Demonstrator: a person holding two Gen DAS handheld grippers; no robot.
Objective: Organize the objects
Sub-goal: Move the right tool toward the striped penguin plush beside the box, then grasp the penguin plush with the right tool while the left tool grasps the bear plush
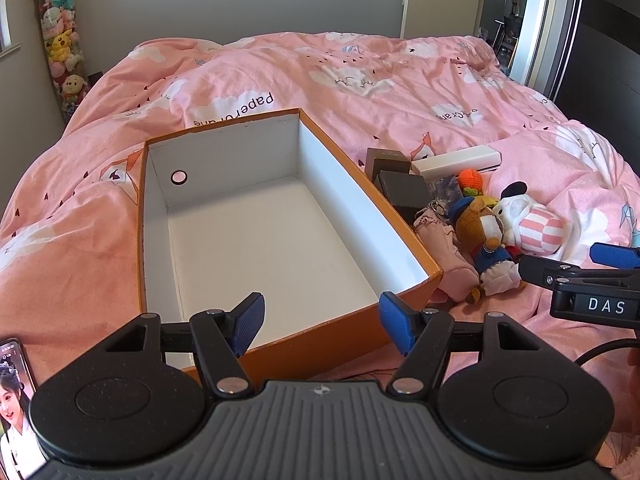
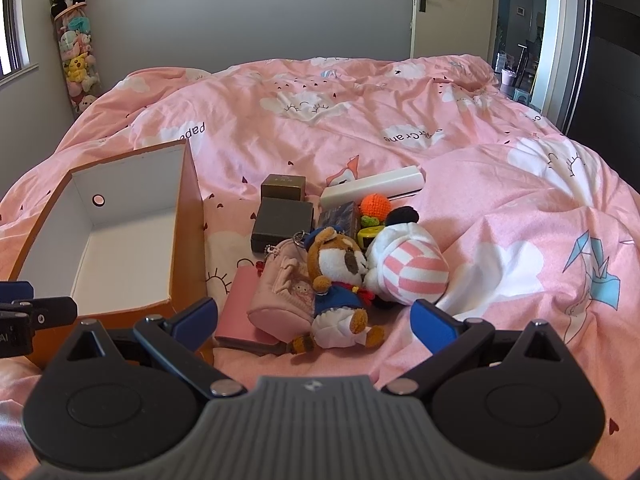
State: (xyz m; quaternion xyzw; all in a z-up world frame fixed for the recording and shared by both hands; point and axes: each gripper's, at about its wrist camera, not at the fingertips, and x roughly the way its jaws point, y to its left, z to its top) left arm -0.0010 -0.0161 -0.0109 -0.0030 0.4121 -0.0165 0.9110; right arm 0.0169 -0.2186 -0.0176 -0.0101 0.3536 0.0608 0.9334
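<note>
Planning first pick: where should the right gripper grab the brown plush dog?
Grip the plush dog across its blue-dressed middle, coming from above and the near side. It lies on its back atop the pile, the soft waist narrow enough for the open jaws of the right gripper.

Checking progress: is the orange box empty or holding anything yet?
Empty: the orange box shows only its bare white floor, lid off.

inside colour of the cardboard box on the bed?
White inside, orange outside: the open rectangular cardboard box is lined plain white. Clearest in the left wrist view.
</note>
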